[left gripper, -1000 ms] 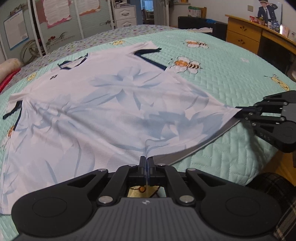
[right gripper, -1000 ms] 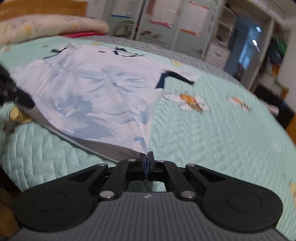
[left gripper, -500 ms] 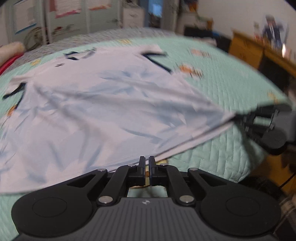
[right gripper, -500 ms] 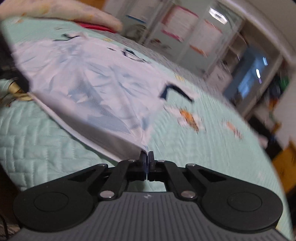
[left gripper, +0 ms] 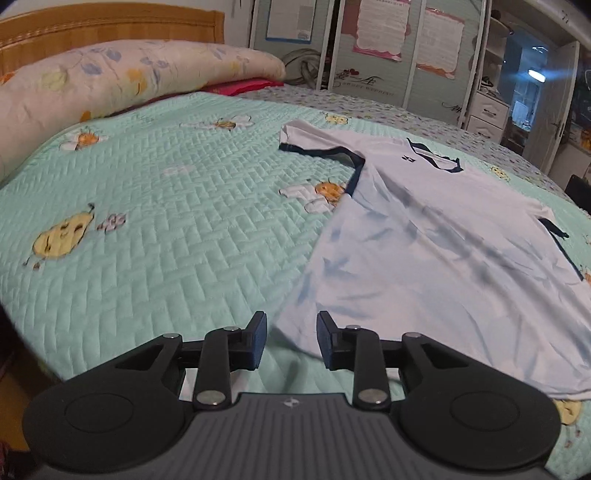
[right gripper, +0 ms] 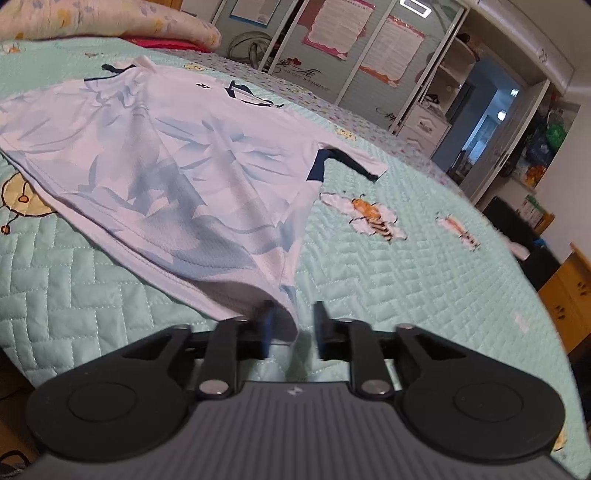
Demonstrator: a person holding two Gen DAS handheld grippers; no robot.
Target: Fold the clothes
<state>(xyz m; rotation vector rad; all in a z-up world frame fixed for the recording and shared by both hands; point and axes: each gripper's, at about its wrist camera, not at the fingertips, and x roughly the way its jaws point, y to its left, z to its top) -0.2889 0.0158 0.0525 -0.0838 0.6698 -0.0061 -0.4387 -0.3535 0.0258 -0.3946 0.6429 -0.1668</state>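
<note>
Where shirt (left gripper: 443, 251) lies flat, pillow (left gripper: 122, 81) sits well apart.

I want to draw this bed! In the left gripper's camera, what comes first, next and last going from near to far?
Left gripper → white shirt → flowery pillow → wooden headboard.

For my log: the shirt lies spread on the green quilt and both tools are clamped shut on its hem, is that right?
Not quite. The shirt does lie spread on the green quilt, but both wrist views show the left tool and right tool open, gripping nothing.
</note>
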